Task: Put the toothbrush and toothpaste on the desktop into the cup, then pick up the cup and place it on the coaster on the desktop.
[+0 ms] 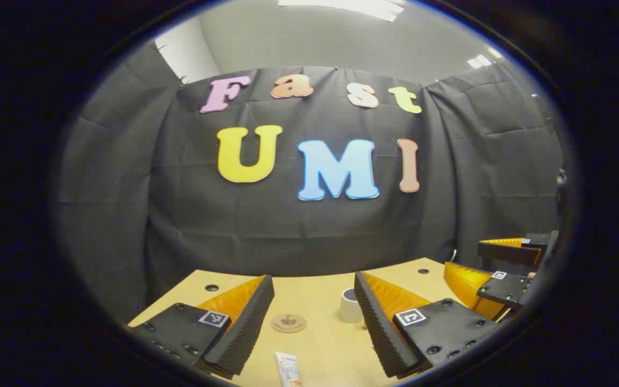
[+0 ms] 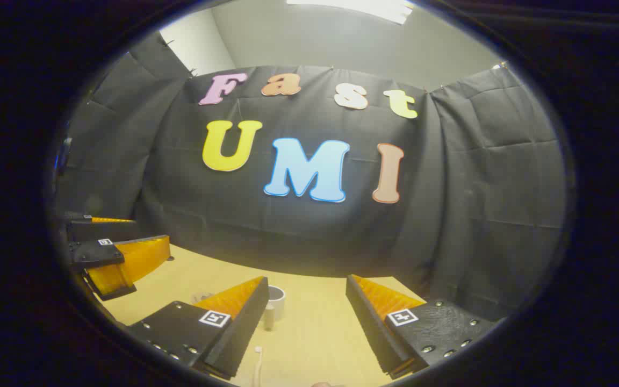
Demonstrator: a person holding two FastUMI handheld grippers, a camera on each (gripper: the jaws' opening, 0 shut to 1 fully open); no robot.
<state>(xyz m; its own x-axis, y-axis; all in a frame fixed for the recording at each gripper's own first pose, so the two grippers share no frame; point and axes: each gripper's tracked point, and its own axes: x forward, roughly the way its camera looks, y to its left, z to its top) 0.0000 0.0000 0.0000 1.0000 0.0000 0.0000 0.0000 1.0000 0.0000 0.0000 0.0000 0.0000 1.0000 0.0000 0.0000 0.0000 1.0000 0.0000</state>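
Nearest your left gripper (image 1: 314,322), a white toothpaste tube with orange print (image 1: 288,371) lies flat on the pale wooden tabletop (image 1: 320,344), just ahead of the fingers and between them. Those fingers stand wide apart and hold nothing. Beyond the tube sits a round brown cork coaster (image 1: 288,323), and to its right, partly behind the right finger, a short white cylindrical cup (image 1: 350,305) stands upright.

Your right gripper (image 2: 306,322) is likewise spread and empty. In the right gripper view a slim white toothbrush (image 2: 257,365) lies on the tabletop by the near edge, close to the left finger, with the cup farther off.

Nothing is in the cup yet, so the first pick seems to be the step in hand. Lower the left gripper straight over the tube, straddle its narrow width, and close near the middle so it hangs level; a grip at one end would likely let it droop.

Mind the coaster just past the tube, and the other gripper off to the right when you swing toward the cup.
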